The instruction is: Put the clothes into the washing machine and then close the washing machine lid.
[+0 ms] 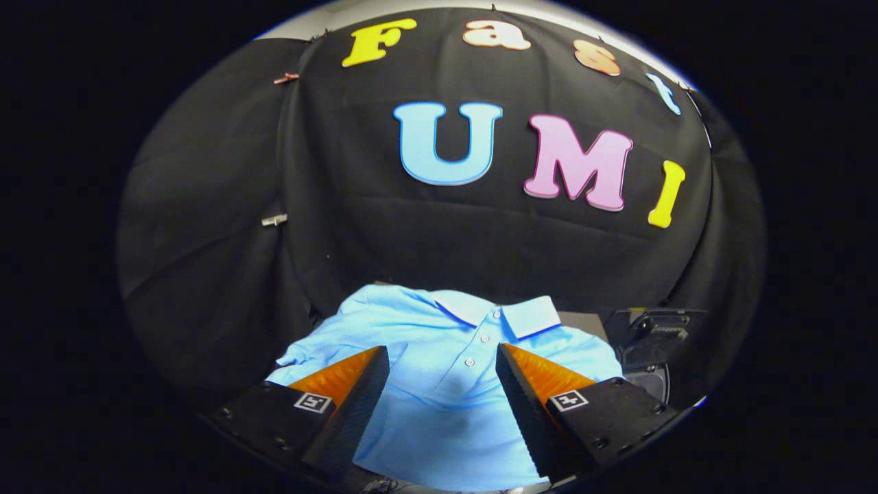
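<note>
- Gripper (442, 357) spread wide, fingers parted and pressing on nothing, hanging above the shirt with a broad gap between the tips.
- Light blue polo shirt (446, 405) spread flat under and between the fingers, front side up, filling the whole gap and running on past both tips toward the booth wall.
- Collar (504, 312) lying at the far end of the shirt, beyond the fingertips, folded open with a paler inner face and a thin darker trim along its edge.
- Button placket (480, 339) running from the collar back toward the gap (three small buttons visible, the nearest about level with the fingertips and slightly nearer the right finger).
- One sleeve (302, 353) reaching out to the left, just beyond the left finger's tip, its edge a little rumpled.
- Right shoulder of the shirt ending just past the right finger, near a dark surface (583, 324) showing behind it.
- Washing machine (651, 343), dark, seen in part beyond the right finger and beside the shirt's right edge (lid position impossible to tell from here); a rounded rim visible low on it.
- Shirt not yet in the machine, lying apart from it on the support below.
- Black cloth wall (226, 261) rising behind everything, with two small clips pinned on its left side.
</note>
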Demonstrator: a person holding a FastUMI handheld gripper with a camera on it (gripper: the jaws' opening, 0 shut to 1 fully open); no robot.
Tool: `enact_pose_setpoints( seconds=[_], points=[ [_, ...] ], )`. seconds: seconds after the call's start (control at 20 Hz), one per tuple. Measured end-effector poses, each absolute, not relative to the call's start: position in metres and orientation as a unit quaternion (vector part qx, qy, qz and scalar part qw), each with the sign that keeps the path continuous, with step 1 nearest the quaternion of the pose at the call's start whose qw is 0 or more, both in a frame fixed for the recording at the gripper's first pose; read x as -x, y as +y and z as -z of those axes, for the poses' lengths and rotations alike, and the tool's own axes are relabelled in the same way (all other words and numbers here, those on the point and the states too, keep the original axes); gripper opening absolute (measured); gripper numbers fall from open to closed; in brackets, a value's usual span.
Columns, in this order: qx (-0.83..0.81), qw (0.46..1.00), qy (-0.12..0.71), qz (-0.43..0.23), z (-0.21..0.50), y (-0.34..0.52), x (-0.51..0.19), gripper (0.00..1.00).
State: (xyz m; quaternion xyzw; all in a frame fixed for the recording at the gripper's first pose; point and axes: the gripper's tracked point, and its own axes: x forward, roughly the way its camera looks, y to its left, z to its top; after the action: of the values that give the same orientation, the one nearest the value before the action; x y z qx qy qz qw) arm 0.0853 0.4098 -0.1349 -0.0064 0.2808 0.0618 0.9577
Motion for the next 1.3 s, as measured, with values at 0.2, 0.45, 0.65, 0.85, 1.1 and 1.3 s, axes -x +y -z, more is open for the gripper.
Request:
enact_pose_setpoints(
  seconds=[0.2,0.45,0.65,0.85,1.1,1.3],
  points=[
    [0.004,0.937,0.348,-0.024,0.179,0.405,-0.094,0.99],
    [-0.008,0.915,0.404,0.0,0.207,0.401,-0.096,1.0],
    [-0.004,0.901,0.434,0.003,0.212,0.402,-0.093,1.0],
    [-0.006,0.894,0.448,-0.001,0.212,0.404,-0.092,0.99],
    [0.009,0.889,0.458,-0.018,0.212,0.41,-0.091,0.75],
    [0.01,0.885,0.465,-0.022,0.213,0.409,-0.09,0.75]
  ],
)
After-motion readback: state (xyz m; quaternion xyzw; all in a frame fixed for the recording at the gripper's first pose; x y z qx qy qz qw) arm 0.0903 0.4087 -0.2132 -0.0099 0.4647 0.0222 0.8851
